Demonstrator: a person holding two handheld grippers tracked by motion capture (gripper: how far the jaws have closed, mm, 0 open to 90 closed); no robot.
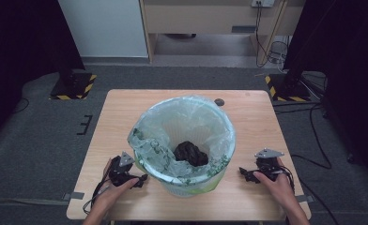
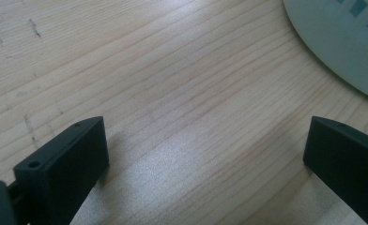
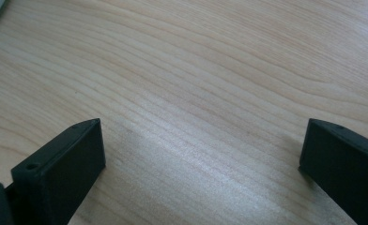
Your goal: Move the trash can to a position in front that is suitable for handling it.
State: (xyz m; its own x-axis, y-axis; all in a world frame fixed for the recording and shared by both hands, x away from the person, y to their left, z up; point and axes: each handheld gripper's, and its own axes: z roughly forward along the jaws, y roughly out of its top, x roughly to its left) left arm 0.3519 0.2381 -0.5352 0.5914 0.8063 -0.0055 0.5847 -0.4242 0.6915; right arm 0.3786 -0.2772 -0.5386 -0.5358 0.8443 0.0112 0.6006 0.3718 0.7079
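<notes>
Bin (image 1: 184, 140) stands near the middle of the wooden bench (image 1: 121, 112), lined with a pale translucent bag (image 1: 172, 119) whose rim is folded out over the bin's edge; a crumpled black wad (image 1: 190, 153) lies inside the bag on the near side. High view gives the full layout: left tongs (image 1: 141, 179) rest on the bench just beside the bin on the person's left, right tongs (image 1: 244, 174) a little farther off on the person's right, each held in a hand (image 1: 108, 194) (image 1: 279, 185) coming in from the near bench edge. A small dark disc (image 1: 219, 101) sits behind the bin, close to the far edge. Left gripper view adds what the high view cannot resolve: left tongs (image 2: 205, 154) spread wide, nothing between the jaws, bare wood grain under them, and the pale curved wall of the bin (image 2: 341, 42) in the upper right corner. Right gripper view shows right tongs (image 3: 201, 154) likewise spread wide over bare wood, with a pale sliver at the top left corner that I cannot identify for sure. Open room: wide free strips of bench to both sides of the bin and a narrower one behind it; in front of the bin the near edge is close.
</notes>
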